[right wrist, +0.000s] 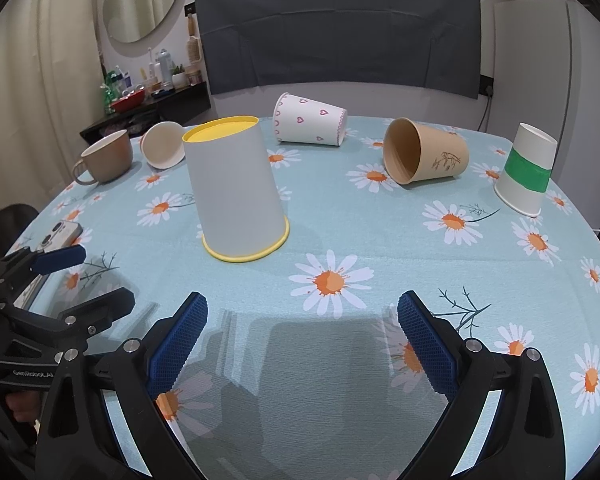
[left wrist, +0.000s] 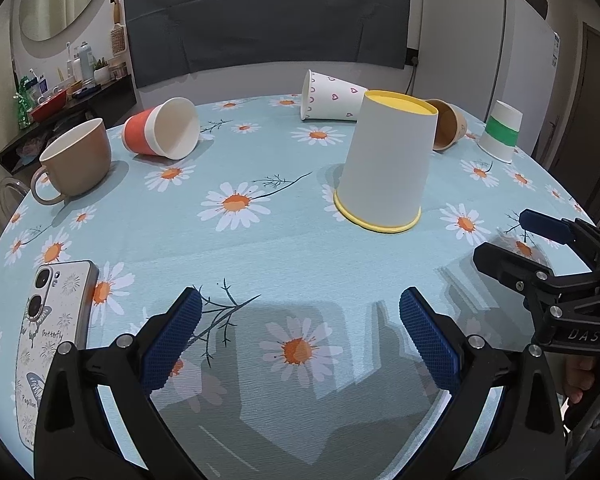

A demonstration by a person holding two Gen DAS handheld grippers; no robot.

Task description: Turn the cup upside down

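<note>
A white paper cup with a yellow rim (left wrist: 386, 162) stands upside down on the daisy tablecloth (left wrist: 284, 248); it also shows in the right wrist view (right wrist: 236, 192). My left gripper (left wrist: 300, 328) is open and empty, a short way in front of the cup. My right gripper (right wrist: 302, 332) is open and empty, in front and to the right of the cup. Each gripper shows in the other's view: the right one (left wrist: 508, 236) at the right edge, the left one (right wrist: 96, 276) at the left edge.
A white cup with a green band (right wrist: 526, 170) stands upside down at the right. A brown paper cup (right wrist: 424, 156), a heart-print cup (right wrist: 310, 125) and an orange-and-white cup (left wrist: 162, 128) lie on their sides. A tan mug (left wrist: 74, 162) stands upright at left. A phone (left wrist: 52, 332) lies near left.
</note>
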